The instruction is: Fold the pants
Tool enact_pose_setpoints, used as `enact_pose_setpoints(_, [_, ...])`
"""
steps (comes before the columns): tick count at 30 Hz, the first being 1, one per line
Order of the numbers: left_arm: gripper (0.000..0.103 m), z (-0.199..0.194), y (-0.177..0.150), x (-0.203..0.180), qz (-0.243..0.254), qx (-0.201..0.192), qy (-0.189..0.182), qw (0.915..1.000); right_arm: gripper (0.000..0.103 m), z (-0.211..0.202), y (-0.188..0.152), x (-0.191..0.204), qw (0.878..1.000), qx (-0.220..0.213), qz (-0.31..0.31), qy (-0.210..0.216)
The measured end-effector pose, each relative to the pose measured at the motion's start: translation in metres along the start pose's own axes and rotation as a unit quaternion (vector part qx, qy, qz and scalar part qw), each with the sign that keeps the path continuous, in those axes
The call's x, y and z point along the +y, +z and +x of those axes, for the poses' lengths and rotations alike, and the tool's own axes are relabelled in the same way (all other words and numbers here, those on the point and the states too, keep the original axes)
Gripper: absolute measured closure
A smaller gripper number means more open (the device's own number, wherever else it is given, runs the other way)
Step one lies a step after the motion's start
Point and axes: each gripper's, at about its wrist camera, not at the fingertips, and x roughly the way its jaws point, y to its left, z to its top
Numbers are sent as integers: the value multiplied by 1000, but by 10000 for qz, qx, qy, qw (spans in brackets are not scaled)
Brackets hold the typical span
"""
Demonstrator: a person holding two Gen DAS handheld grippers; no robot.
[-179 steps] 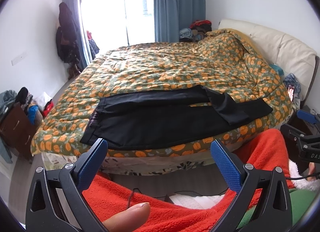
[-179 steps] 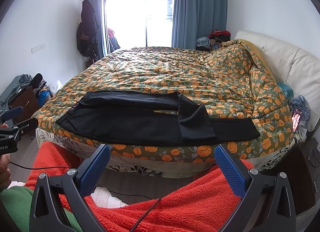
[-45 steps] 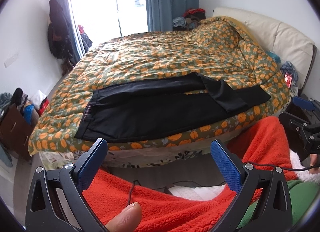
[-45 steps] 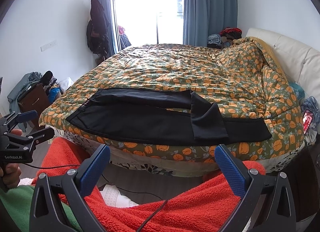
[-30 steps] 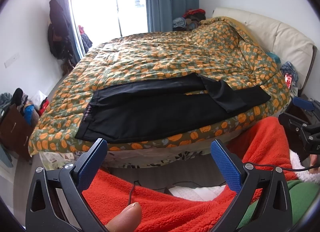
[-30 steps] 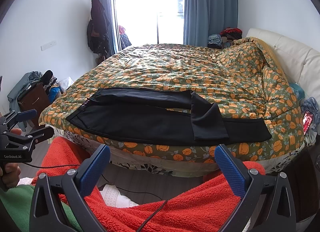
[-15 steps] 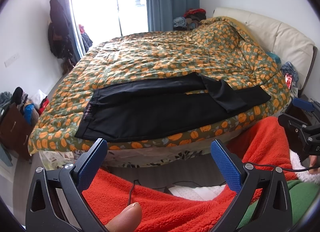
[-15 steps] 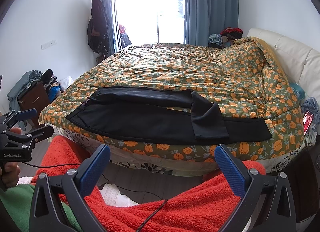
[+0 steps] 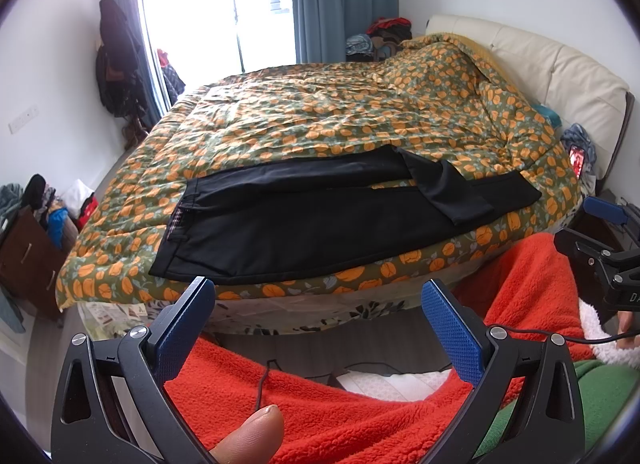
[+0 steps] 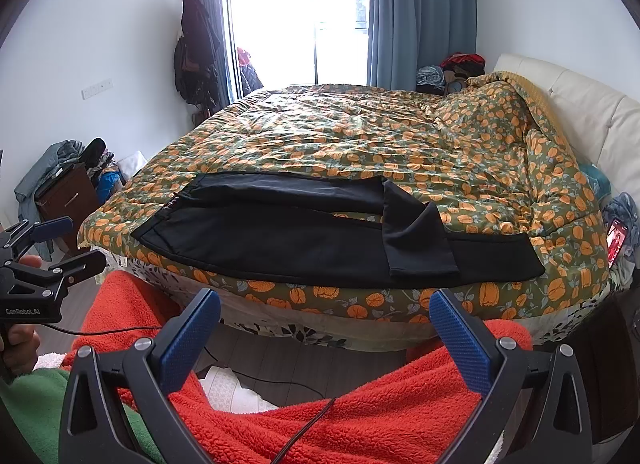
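Observation:
Black pants (image 9: 312,220) lie flat along the near edge of the bed, waistband to the left and legs to the right; they also show in the right wrist view (image 10: 304,240). The far leg's lower part is folded back across the near leg (image 10: 412,240). My left gripper (image 9: 318,320) is open and empty, held back from the bed above my red-clad lap. My right gripper (image 10: 324,324) is open and empty, also short of the bed edge. Each gripper shows at the side of the other's view.
The bed has an orange-patterned green quilt (image 9: 360,120) and a cream headboard (image 9: 560,64) at the right. A dark dresser with clothes (image 10: 68,192) stands left. A phone (image 10: 616,240) glows at the bed's right corner. Cables trail over my lap and the floor.
Over the last second almost nothing has moved. Since six seconds ago both views have risen slightly and look down more on the bed; the pants lie the same.

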Motion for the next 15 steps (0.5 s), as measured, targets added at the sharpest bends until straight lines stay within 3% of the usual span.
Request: enact_pose_setpoints(15, [0,0,0,0,-3,-2,3,10000,0,1,-1,0,10000,7,1,1])
